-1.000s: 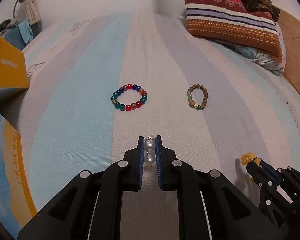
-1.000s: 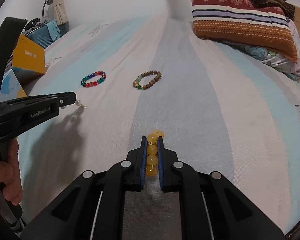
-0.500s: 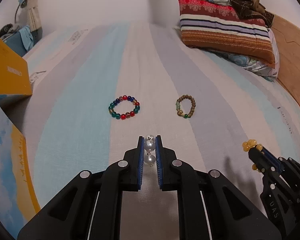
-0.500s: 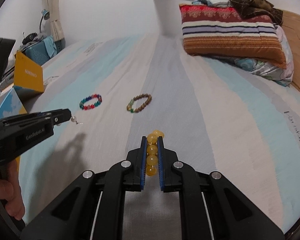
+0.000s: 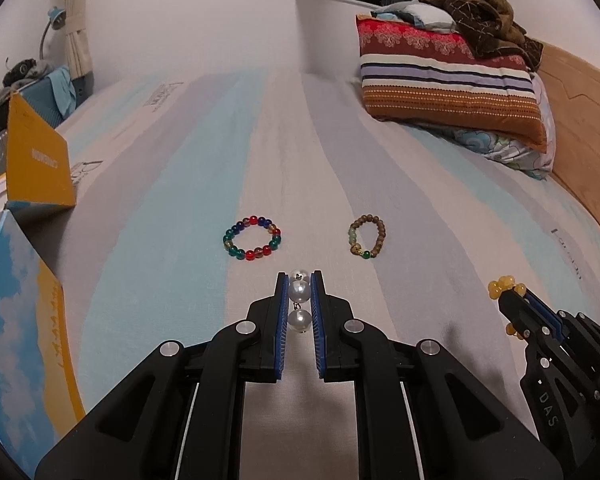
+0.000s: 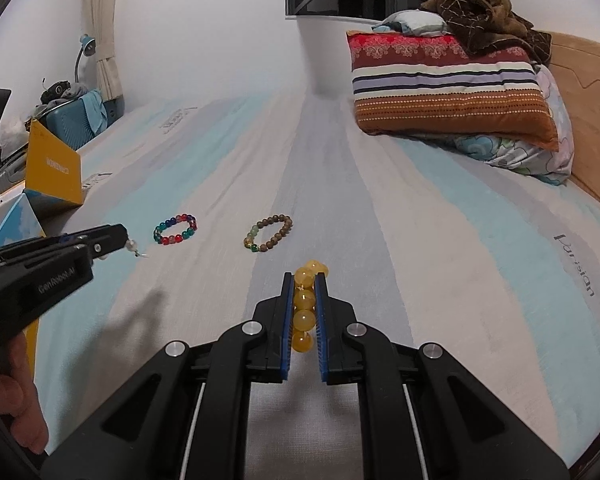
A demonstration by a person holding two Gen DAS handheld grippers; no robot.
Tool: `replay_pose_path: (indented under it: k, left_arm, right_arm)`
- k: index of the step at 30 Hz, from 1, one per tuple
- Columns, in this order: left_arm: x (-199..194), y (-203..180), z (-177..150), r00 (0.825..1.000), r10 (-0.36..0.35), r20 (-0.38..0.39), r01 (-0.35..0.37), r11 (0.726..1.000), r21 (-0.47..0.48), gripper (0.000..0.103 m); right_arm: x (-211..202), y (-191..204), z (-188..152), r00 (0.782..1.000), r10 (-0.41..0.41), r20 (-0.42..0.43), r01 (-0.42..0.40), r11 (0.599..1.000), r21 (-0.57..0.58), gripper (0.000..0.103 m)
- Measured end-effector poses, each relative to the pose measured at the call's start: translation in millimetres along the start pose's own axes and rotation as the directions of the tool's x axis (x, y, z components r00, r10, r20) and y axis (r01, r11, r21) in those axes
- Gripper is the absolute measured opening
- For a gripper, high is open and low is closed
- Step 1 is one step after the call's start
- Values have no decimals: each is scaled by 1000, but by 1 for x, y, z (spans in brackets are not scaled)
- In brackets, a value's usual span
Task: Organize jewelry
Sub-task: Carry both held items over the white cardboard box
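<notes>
While the left hand-held gripper pinches pearl beads, the right hand-held gripper clamps yellow beads.

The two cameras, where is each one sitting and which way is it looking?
Left wrist: sits on the left gripper clamping the pearl beads, looking down the bed; the right gripper shows at right.
Right wrist: sits on the right gripper clamping the yellow beads; the left gripper and a hand show at left.
Shared: the colourful bracelet, brown bracelet, striped pillow.
</notes>
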State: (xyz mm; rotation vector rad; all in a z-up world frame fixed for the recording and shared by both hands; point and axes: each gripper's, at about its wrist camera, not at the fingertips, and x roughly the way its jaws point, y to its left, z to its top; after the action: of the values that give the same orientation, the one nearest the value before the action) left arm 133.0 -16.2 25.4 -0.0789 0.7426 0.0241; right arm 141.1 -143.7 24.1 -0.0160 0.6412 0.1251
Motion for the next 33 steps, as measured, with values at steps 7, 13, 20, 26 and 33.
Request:
replay_pose_path:
  k: [7, 13, 20, 26, 33]
  left_arm:
    - [-23, 6, 7, 1000, 5, 6, -5, 1000, -7, 10]
    - [-53, 27, 12, 1000, 17, 13, -17, 999, -28, 10]
    - [-100, 68, 16, 1000, 20, 14, -19, 998, -60, 11]
    - [-142, 120, 7, 997, 68, 36, -63, 990, -123, 11]
    - [-178, 184, -14, 988, 149, 32, -141, 974, -179, 11]
  right_arm:
    - [-13, 11, 11, 1000, 17, 0, -17, 1000, 1, 9]
    - [-31, 35, 23, 999, 54, 2, -54, 998, -9, 9]
    - [-55, 90, 41, 993, 120, 3, -119, 991, -59, 9]
    - [-83, 155, 51, 981, 192, 15, -189, 973, -134, 9]
    - [-107, 236, 49, 955, 296, 10, -288, 936, -204, 9]
